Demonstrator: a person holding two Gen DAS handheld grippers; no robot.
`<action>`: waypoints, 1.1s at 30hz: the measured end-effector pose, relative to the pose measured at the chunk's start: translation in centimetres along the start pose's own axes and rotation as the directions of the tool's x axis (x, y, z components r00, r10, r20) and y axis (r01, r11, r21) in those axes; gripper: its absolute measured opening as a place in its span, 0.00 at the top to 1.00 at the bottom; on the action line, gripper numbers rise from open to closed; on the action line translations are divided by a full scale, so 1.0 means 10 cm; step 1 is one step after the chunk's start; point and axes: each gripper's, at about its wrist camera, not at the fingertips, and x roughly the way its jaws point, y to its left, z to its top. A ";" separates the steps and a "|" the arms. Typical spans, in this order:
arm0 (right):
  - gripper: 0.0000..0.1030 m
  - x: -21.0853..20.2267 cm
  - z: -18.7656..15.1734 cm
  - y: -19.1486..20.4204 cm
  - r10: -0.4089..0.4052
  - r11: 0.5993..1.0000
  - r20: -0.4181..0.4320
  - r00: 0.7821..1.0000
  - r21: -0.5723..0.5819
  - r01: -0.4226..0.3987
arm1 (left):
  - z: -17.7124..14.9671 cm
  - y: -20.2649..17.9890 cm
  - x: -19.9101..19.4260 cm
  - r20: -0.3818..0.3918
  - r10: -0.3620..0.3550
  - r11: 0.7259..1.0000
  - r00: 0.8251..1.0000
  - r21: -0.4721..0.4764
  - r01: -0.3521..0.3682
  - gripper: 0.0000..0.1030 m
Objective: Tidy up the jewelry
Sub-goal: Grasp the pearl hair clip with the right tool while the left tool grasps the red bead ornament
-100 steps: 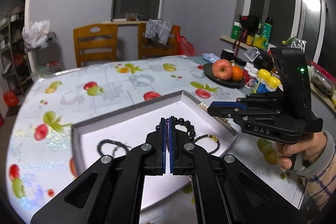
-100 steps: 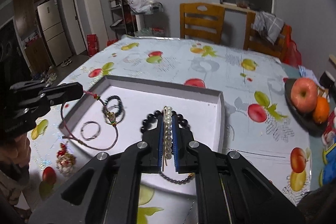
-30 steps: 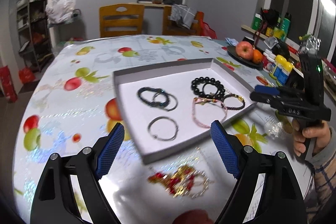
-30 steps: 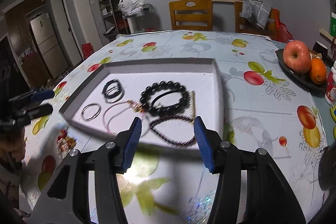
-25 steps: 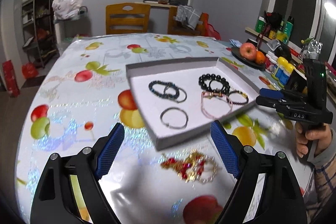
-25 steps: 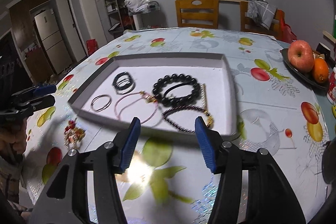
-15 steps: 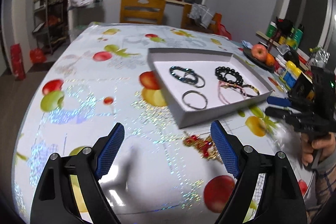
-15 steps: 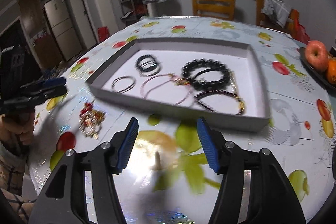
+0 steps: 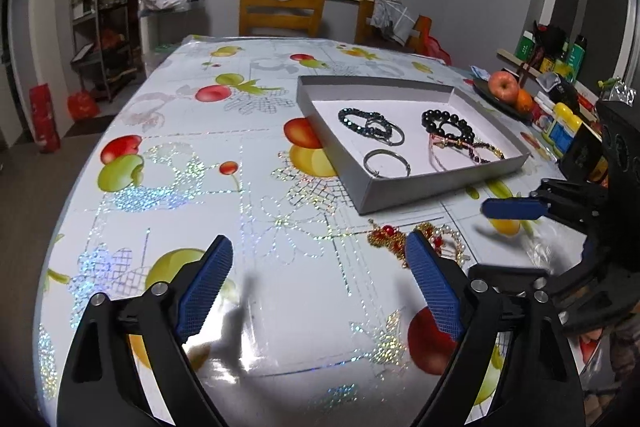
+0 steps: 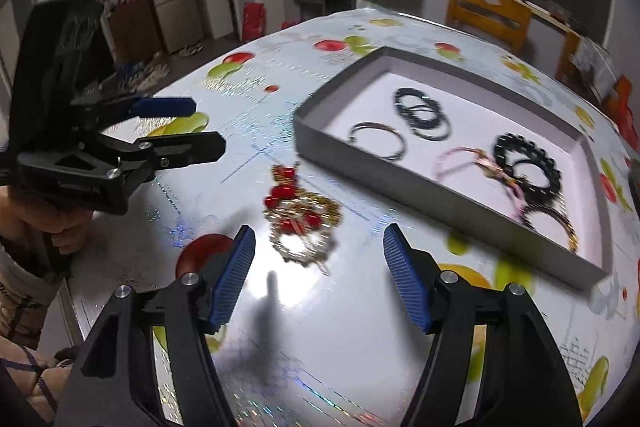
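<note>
Both tongs are up over the surface (image 9: pixel 168 131) and both are spread wide, nothing between the blue pads. The left tongs (image 9: pixel 316 283) hover above the fruit-print cloth near its front edge, pads well apart. The right tongs (image 10: pixel 318 277) are just as wide, angled down toward the one loose piece: a red-and-gold beaded bracelet (image 10: pixel 302 217) lying on the bare cloth, outside the tray, just beside its near wall. From the left wrist view that same bracelet (image 9: pixel 416 241) sits between the tray's front corner and the right tongs (image 9: pixel 516 207), partly hidden behind the left tongs' right pad.

The grey tray (image 9: pixel 404 193) sits further back on the surface, white inside, and it holds the rest: a plain metal ring (image 9: pixel 387 163) near the front wall, a dark beaded bracelet tangled with thin hoops (image 9: pixel 370 122) behind it, a chunky black bead bracelet (image 9: pixel 448 123) to the right, a pink cord bracelet (image 9: pixel 444 153) touching it, and a small-bead dark strand (image 9: pixel 486 153) by the right wall. The right wrist view is motion-blurred. A plate of fruit (image 9: pixel 506 91) stands beyond the tray, near bottles at the surface's right edge.
</note>
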 end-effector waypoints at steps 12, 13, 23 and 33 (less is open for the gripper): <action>0.62 0.25 0.03 0.07 0.017 1.000 -0.042 0.999 -0.012 -0.017 | -0.03 -0.10 0.02 -0.027 0.008 0.999 1.000 0.043 -0.006 0.12; 0.62 0.22 0.02 0.04 0.018 1.000 -0.036 0.999 -0.005 -0.018 | -0.02 -0.13 0.03 -0.031 0.006 0.999 0.999 0.050 -0.004 0.12; 0.62 -0.10 -0.10 -0.23 0.011 0.998 0.022 1.000 0.056 -0.012 | -0.01 -0.52 0.17 -0.076 -0.027 0.986 0.997 0.164 0.039 0.13; 0.62 -0.22 -0.28 -0.51 -0.017 0.993 0.029 0.999 0.117 0.013 | 0.06 -0.66 0.45 -0.162 -0.041 0.984 0.986 0.167 0.069 0.60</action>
